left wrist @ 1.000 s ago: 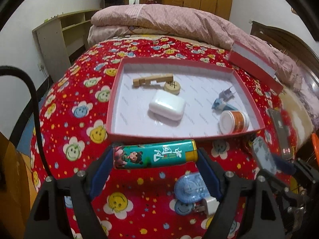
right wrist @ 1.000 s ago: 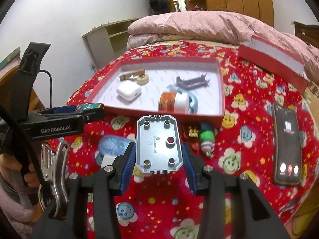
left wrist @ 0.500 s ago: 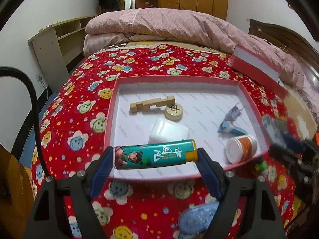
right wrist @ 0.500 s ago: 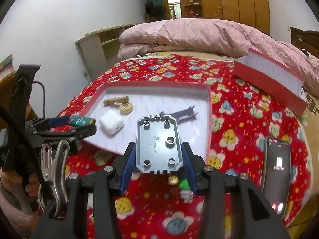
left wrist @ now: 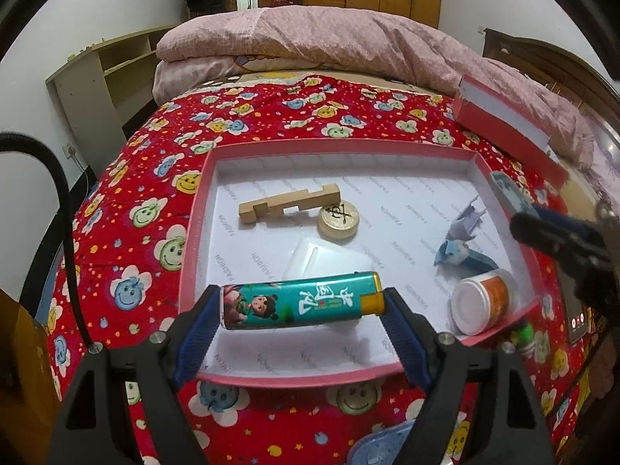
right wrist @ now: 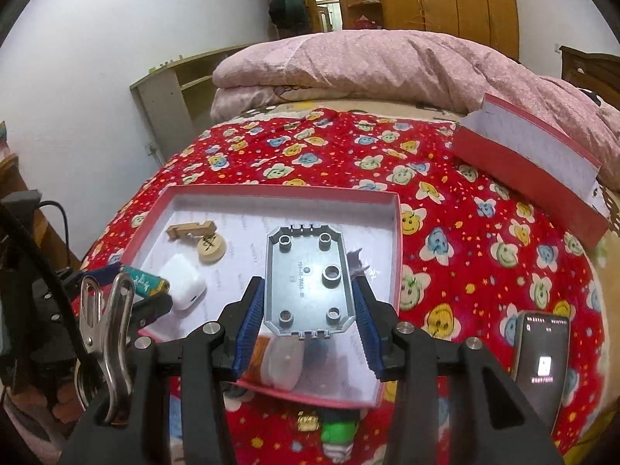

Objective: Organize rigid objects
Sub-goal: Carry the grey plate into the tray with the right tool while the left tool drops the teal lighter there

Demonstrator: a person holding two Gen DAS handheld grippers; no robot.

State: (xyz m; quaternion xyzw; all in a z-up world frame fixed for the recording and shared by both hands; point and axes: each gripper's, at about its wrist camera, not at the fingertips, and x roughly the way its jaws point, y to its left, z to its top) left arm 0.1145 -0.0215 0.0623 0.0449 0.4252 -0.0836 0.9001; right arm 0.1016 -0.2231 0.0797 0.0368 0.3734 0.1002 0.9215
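We take the red tray [left wrist: 193,228] on the flowered blanket [left wrist: 128,209] as our landmark and go from large things to small.

The right gripper [right wrist: 308,312] holds a grey plastic plate [right wrist: 308,283], its blue pads pressing the two long edges, above the near right part of the tray. We judge that this plate is stiff, light and a little slippery on its smooth sides. The grip at the middle of the long edges looks sound to us, because the moulded rim gives the pads something to bite on.

The left gripper [left wrist: 302,306] has its fingers clamped on the two ends of a green lighter [left wrist: 302,302], which lies crosswise between them above the near left part of the tray. It should be light, hard and smooth, so it could turn or slip when it is pinched only at the ends. Taking it across the round body would be safer, we think.

Inside the tray lie a white case [right wrist: 182,286], a wooden piece [left wrist: 288,205], a round chess piece [left wrist: 338,219] and a small white-capped jar [left wrist: 482,300].

Compared with one second ago, both grippers have moved forward. Then they hung over the blanket in front of the tray; now both carried things are above the tray floor. Neither grip has changed.
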